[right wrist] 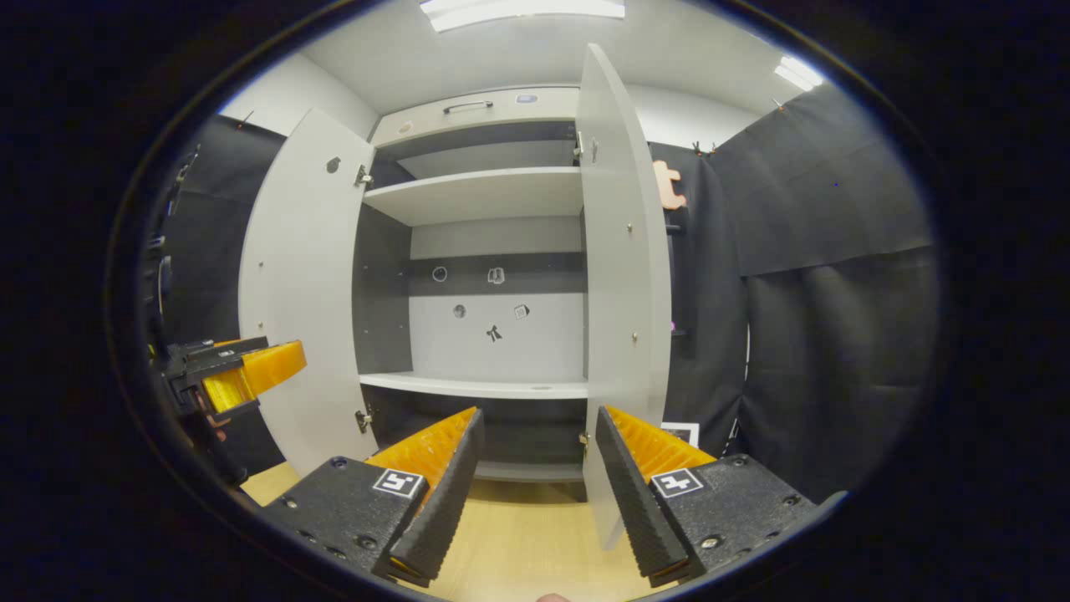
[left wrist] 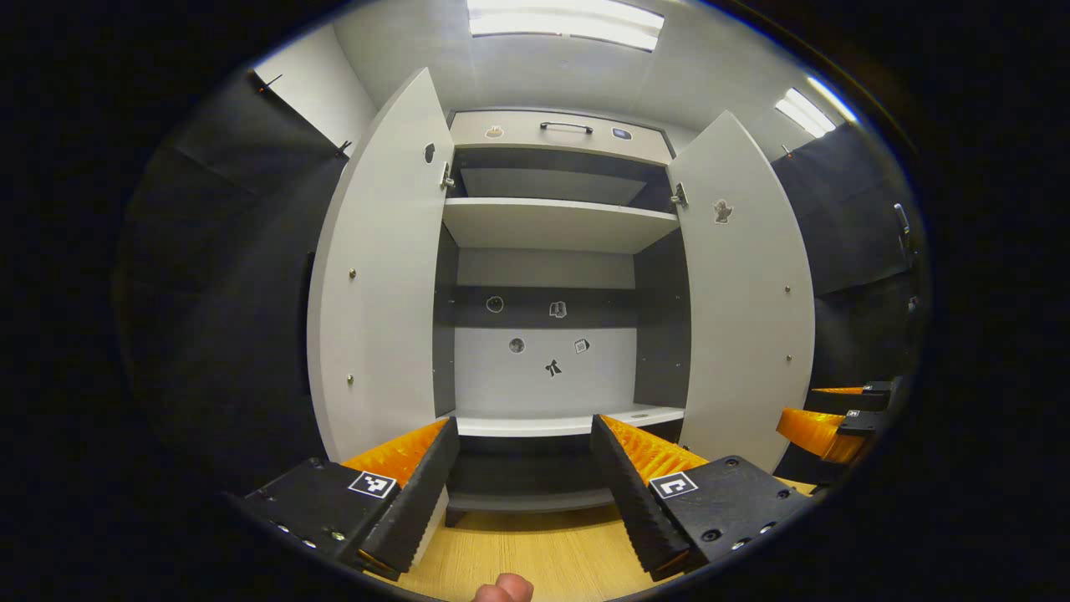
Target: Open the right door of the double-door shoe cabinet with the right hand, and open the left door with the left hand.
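Both grippers, left gripper (left wrist: 525,493) and right gripper (right wrist: 537,489), hang spread and empty before the shoe cabinet (left wrist: 556,226). Its left door (left wrist: 380,276) and right door (left wrist: 744,293) stand wide open.

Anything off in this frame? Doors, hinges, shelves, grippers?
Nothing stands out. The left door and right door both stand swung open, apparently straight on their hinges. The shelves look level and bare. The left gripper and right gripper are open, holding nothing.
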Demonstrator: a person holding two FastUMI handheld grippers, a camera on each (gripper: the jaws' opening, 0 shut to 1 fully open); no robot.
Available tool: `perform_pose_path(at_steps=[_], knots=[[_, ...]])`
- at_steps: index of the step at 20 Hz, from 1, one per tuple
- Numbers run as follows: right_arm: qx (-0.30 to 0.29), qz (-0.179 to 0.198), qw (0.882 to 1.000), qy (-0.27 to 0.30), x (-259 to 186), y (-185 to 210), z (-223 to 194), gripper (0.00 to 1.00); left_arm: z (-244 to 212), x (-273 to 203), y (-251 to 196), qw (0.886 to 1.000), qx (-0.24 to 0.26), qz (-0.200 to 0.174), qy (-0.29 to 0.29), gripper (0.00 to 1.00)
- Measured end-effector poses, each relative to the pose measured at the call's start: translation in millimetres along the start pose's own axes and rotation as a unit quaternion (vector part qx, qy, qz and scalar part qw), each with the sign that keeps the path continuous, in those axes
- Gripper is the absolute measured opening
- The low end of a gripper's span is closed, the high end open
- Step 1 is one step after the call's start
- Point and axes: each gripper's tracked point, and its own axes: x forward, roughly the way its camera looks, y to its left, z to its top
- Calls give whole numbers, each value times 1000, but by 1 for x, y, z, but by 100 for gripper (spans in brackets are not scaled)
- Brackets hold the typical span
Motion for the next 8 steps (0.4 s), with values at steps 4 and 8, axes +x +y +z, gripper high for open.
perform_pose_path(at_steps=[4, 8], knots=[[-1, -3, 1000, 3, 5, 0, 0, 84, -4, 1, -4, 1000, 1, -3, 1, 94], [8, 0, 1000, -3, 9, 3, 5, 84, -5, 6, -1, 1000, 7, -1, 2, 94]])
